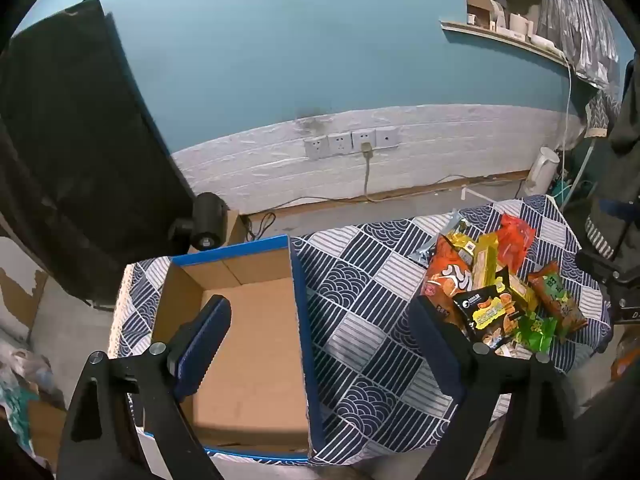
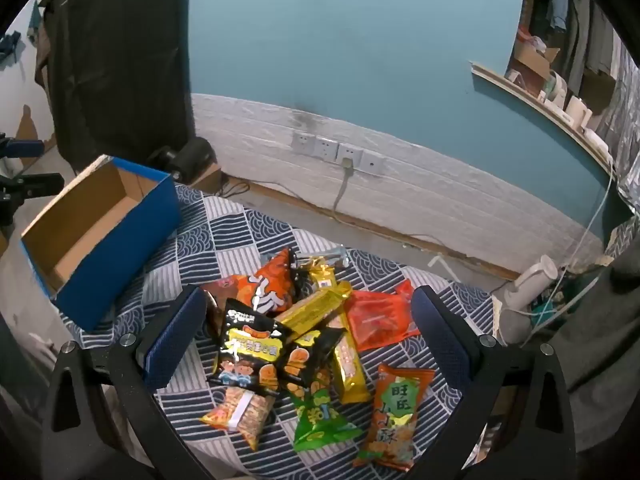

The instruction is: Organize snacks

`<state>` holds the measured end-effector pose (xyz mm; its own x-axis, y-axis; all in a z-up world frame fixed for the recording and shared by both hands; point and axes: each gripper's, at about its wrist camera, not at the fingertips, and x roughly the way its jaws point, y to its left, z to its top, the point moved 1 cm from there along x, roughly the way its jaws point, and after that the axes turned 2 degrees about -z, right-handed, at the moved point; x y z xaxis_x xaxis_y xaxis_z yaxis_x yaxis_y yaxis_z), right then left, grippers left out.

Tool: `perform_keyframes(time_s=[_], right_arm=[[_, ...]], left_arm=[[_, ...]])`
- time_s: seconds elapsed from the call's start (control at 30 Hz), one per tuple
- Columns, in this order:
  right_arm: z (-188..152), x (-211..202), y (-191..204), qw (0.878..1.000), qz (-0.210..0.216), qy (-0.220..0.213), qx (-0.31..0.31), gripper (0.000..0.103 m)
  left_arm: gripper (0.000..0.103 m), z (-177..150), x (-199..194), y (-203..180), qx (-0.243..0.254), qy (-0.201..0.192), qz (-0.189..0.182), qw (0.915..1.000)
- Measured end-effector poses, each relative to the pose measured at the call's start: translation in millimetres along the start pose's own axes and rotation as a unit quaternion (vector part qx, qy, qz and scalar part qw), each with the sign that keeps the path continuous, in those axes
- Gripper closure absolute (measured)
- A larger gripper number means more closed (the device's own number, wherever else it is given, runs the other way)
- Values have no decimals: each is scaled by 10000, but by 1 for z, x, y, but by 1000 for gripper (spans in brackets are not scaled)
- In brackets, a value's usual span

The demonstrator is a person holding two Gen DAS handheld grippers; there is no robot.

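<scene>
Navy-and-white patchwork cloth [image 1: 360, 320] with wave and stripe squares covers the tabletop, which stands near a wall painted blue above and clad in white brick-textured panels [image 1: 260, 160] below. A row of four wall sockets [image 1: 351, 142] sits on the panels, one with a plug and cord hanging from it. A black fabric panel [image 1: 72, 152] leans at the left, a white kettle [image 1: 541, 170] stands beyond the table's far right corner, and a cluttered sill [image 1: 508, 32] runs along the upper right.

At the tabletop's left edge rests an open cardboard box [image 1: 248, 340], blue outside, plain brown inside, nothing in it. The snack pile [image 2: 304, 344] lies toward the right edge, well apart from the box: crinkly foil and plastic packets overlapping each other, among them an orange bag [image 2: 272, 286], a black-and-yellow pouch [image 2: 250, 350], long gold wrappers [image 2: 316, 308], a translucent red bag [image 2: 378, 318], a green packet [image 2: 320, 420] and an orange-and-green packet [image 2: 400, 412].

The left gripper [image 1: 320, 320] hangs above the box's right wall, its blue ribbed pads spread wide with nothing between them. The right gripper [image 2: 304, 312] hovers over the snack pile, jaws equally wide apart and framing the packets from above; whether either pad touches one I cannot tell.
</scene>
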<state>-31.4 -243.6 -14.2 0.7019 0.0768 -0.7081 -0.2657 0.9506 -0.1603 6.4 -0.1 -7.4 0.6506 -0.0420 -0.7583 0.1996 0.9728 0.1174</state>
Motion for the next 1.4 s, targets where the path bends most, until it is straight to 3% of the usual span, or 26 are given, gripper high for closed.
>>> perform_keyframes(time_s=[0.3, 0.37, 1.4], right_arm=[[0, 0, -1, 10000, 14, -26, 33, 3], [1, 0, 0, 10000, 26, -22, 30, 3], [-5, 0, -2, 10000, 55, 8, 47, 3]], left_arm=[[11, 2, -8, -16, 122, -76, 49, 9999], [11, 1, -6, -1, 18, -131, -96, 9999], [11, -3, -2, -9, 138, -90, -160, 9997]])
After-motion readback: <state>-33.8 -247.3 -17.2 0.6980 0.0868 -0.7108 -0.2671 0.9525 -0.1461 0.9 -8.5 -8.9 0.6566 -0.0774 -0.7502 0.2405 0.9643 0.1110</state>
